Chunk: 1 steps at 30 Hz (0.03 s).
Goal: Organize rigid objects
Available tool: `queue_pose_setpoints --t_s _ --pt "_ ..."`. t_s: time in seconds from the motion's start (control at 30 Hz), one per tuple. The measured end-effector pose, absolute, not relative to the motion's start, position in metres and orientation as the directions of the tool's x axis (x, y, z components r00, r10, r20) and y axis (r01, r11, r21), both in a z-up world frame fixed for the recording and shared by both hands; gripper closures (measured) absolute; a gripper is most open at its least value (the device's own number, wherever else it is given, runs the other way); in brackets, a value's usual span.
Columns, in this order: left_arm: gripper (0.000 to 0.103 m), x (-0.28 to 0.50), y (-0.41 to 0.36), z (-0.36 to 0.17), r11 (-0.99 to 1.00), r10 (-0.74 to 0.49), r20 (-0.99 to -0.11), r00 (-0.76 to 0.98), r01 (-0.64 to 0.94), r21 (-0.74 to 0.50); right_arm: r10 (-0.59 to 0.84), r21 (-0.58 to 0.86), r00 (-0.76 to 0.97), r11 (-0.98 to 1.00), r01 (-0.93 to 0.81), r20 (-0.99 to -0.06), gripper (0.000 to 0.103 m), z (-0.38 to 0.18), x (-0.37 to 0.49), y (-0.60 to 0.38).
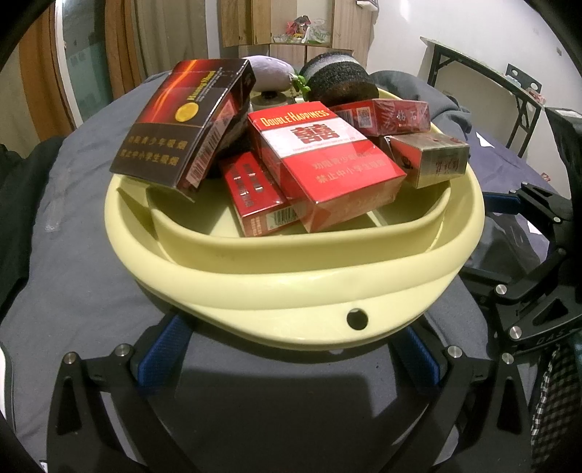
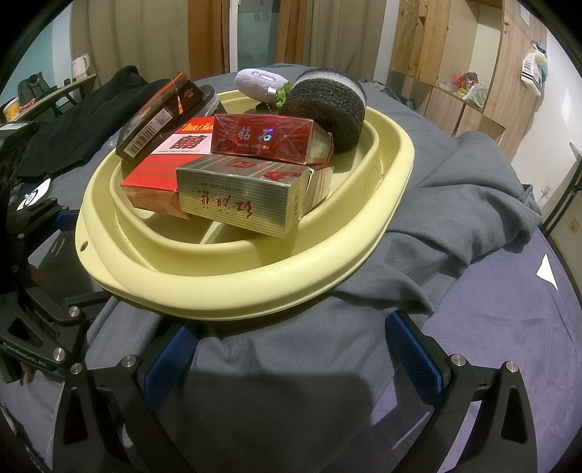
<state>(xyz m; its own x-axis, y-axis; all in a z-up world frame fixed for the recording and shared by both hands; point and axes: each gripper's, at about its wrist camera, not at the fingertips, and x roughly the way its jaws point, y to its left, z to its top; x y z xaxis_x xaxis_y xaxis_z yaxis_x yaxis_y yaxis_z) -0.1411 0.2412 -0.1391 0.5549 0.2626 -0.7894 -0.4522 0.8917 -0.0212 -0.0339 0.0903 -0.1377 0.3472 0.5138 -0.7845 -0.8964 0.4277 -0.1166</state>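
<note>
My left gripper (image 1: 291,360) sits wide apart, empty, just before the near rim of the yellow basin (image 1: 291,287). Inside the basin, from its left: the dark pack (image 1: 171,127) leaning on the rim, the Double Happiness pack (image 1: 323,160) at centre, the gold pack (image 1: 433,156) right. My right gripper (image 2: 291,349) is likewise spread wide, holding nothing, near the basin's front edge.

White walls (image 1: 454,32) close the room. Beige curtains (image 2: 120,32) hang beside a glass door (image 2: 251,32) with orange-brown drapes at its edges. Open wooden shelving (image 2: 469,72) holds small clutter, and a white bag (image 2: 531,69) hangs on its side. A folding table (image 1: 483,69) with black legs stands by the wall. A pale kettle (image 2: 80,65) sits on a side table (image 2: 54,95). Grey bedding (image 2: 473,203) covers the bed.
</note>
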Motion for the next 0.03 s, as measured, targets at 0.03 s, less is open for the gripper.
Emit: queue_pose_setpoints --t_s 0.03 --pt "0.0 -0.1422 0.2423 -0.1385 0.892 0.263 -0.79 0.555 -0.452 -0.021 0.514 -0.117 0.347 0.428 -0.896 -0.784 0.0 -0.1377 -0.0339 0.0903"
